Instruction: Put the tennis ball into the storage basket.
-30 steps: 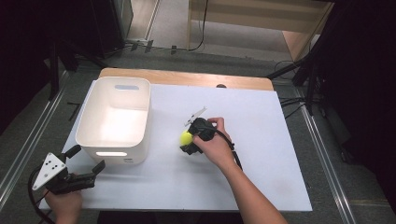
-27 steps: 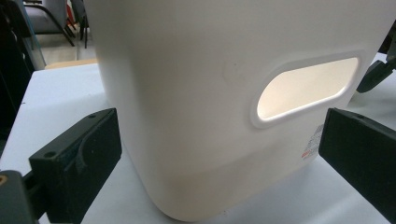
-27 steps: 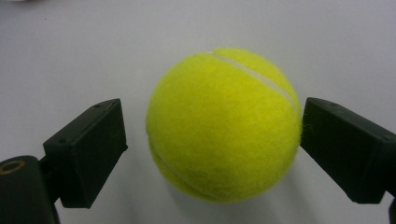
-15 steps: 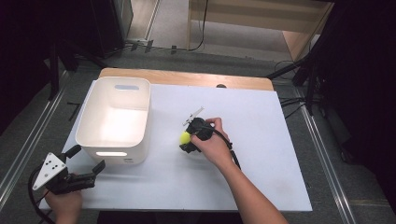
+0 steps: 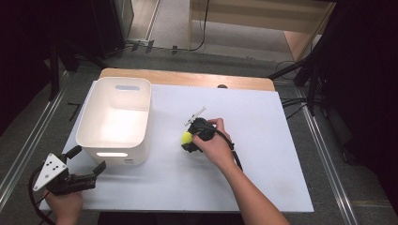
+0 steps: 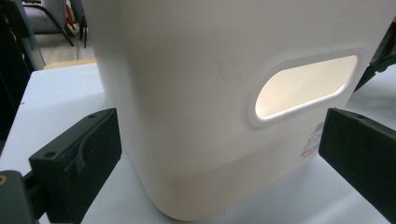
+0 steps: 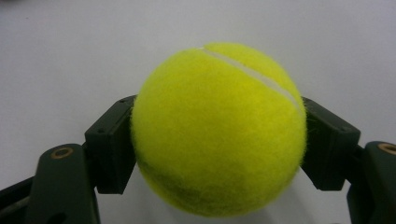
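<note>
bench (image 5: 263,154): white top, wooden far edge, grey floor around | tennis ball (image 5: 187,138): mid-bench, right of white bin (image 5: 115,117) | right claw (image 5: 189,141): just closed, gripping ball both sides | left claw (image 5: 87,161): wide, empty, before bin

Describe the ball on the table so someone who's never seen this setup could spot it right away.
Start at the white table and its tall white bin on the left. Right of the bin, near the table's middle, the right tongs are clamped on the tennis ball. It is fuzzy, bright yellow-green with a white seam, the one coloured thing there.
</note>
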### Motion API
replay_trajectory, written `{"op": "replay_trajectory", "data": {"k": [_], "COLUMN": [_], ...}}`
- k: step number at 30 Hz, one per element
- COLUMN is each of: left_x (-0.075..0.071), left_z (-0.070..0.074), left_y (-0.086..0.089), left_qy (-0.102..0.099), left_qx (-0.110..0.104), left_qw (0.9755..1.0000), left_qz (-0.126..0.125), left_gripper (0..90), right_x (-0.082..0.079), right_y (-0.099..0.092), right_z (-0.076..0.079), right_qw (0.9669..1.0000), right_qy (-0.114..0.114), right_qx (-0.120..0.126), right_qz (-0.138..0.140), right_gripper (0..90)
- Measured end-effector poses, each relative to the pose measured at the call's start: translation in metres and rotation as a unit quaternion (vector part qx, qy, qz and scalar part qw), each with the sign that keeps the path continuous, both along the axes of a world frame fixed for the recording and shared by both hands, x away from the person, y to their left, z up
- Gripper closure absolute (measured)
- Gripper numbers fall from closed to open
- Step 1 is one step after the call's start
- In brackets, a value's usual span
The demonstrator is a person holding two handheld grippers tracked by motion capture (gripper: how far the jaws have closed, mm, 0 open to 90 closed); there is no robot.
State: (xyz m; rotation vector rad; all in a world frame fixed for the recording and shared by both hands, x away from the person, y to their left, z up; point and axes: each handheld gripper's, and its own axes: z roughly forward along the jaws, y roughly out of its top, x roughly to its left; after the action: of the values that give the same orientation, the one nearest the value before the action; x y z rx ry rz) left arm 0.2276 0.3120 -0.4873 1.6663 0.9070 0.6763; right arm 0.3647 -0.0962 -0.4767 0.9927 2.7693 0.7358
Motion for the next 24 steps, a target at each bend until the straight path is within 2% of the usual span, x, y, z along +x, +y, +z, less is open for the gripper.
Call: {"op": "replay_trajectory", "data": {"k": [5, 10, 24], "left_x": [0.0, 0.0, 0.0], "left_z": [0.0, 0.0, 0.0], "left_y": [0.0, 0.0, 0.0], "left_qy": [-0.001, -0.001, -0.001], "left_qx": [0.0, -0.001, -0.001], "left_qw": [1.0, 1.0, 1.0], "left_qz": [-0.001, -0.001, -0.001], "left_gripper": [0.0, 0.0, 0.0], "right_x": [-0.001, -0.002, -0.003], "right_y": [-0.002, -0.002, 0.003], "right_z": [0.004, 0.01, 0.02], "right_qw": [1.0, 0.9998, 0.9996], "right_qy": [0.001, 0.003, 0.0], "right_qx": [0.006, 0.015, 0.019], "right_qz": [-0.002, 0.01, 0.021], "right_gripper": [22.6, 22.7, 22.8]}}
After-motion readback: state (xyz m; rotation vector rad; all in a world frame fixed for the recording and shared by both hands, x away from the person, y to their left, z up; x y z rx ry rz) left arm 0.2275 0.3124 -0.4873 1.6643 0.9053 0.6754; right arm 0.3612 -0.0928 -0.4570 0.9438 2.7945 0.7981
